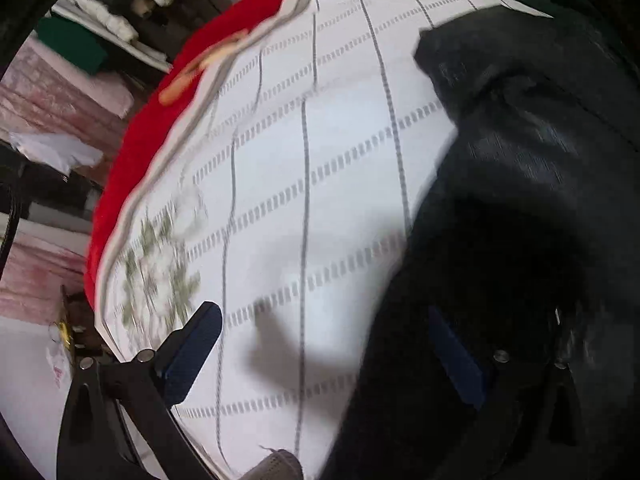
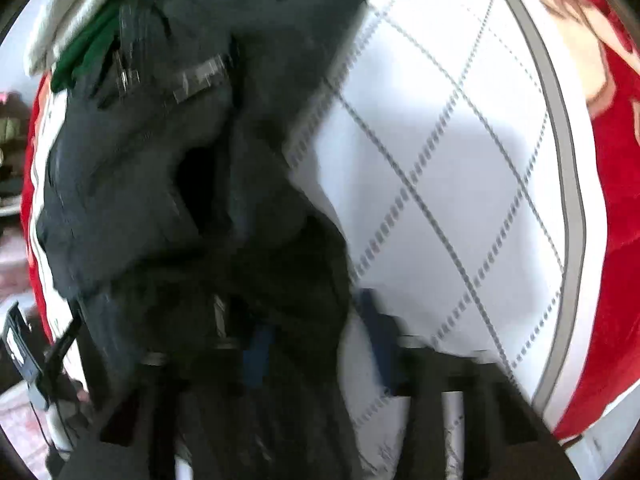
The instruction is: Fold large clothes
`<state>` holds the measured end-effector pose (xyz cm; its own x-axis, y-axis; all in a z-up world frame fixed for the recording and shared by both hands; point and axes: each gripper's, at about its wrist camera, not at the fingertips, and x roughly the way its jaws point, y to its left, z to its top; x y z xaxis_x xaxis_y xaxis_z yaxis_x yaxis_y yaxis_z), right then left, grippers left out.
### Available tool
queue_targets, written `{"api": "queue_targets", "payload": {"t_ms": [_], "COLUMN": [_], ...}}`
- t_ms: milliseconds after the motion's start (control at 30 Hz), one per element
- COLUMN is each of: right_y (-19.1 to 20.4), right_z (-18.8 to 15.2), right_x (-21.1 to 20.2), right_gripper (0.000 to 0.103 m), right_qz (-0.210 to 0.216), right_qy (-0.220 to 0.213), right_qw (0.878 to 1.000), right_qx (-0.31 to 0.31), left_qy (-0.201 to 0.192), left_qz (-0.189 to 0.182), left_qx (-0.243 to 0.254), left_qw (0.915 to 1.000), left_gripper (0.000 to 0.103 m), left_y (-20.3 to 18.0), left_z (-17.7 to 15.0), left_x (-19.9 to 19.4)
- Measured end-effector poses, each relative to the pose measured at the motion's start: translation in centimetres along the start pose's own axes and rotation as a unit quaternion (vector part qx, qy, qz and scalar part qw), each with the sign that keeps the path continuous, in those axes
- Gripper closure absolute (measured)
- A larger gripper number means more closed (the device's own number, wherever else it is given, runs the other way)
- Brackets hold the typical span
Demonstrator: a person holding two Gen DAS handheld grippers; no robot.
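A large black jacket (image 1: 520, 184) lies bunched on the white quilted bed cover (image 1: 304, 160), filling the right of the left wrist view. My left gripper (image 1: 326, 352) is open and empty, its blue-padded fingers (image 1: 192, 352) spread wide, one over the cover and one over the jacket's edge. In the right wrist view the jacket (image 2: 168, 168) hangs rumpled at left and centre. My right gripper (image 2: 316, 344) is blurred; its blue fingers (image 2: 258, 354) stand apart around a fold of the jacket at its lower edge. Whether they pinch it is unclear.
The cover (image 2: 460, 168) has a grey grid pattern and lies on a red blanket (image 1: 160, 120), which also shows in the right wrist view (image 2: 616, 240). A green garment (image 2: 88, 52) and white cloth lie at the bed's far end. Shelves with folded clothes (image 1: 120, 8) stand beyond the bed.
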<state>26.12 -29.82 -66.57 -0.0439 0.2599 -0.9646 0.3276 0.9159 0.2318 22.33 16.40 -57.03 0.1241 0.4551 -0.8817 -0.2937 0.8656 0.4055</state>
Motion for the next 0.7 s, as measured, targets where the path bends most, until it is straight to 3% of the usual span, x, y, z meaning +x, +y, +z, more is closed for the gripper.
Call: {"api": "queue_targets", "payload": {"t_ms": [167, 300, 467, 600, 667, 700], "right_y": [-2.7, -3.1, -3.5, -1.3, -0.6, -0.4], "right_z": [-1.3, -3.5, -5.0, -4.7, -5.0, -5.1], "right_x": [-0.5, -1.3, -0.1, -0.4, -1.5, -2.0], "right_gripper": [0.086, 0.092, 0.088, 0.078, 0.066, 0.052], "right_qz": [0.024, 0.058, 0.005, -0.032, -0.033, -0.032], "right_qy": [-0.019, 0.012, 0.039, 0.049, 0.047, 0.045], "right_qw": [0.990, 0.988, 0.991, 0.994, 0.995, 0.996], "right_qx": [0.136, 0.145, 0.124, 0.096, 0.079, 0.074], "left_qy": [0.005, -0.007, -0.007, -0.014, -0.026, -0.035], "left_qz": [-0.011, -0.018, -0.033, -0.035, -0.034, -0.032], "left_qx": [-0.004, 0.000, 0.006, 0.007, 0.005, 0.002], "left_qw": [0.9999, 0.9998, 0.9994, 0.9993, 0.9991, 0.9989], "left_gripper": [0.000, 0.000, 0.000, 0.000, 0.000, 0.000], "left_y": [0.4, 1.6, 2.2, 2.3, 2.7, 2.8], "left_z": [3.2, 4.0, 4.0, 3.5, 2.9, 2.7], "left_x": [1.4, 1.7, 1.8, 0.0, -1.8, -2.7]}}
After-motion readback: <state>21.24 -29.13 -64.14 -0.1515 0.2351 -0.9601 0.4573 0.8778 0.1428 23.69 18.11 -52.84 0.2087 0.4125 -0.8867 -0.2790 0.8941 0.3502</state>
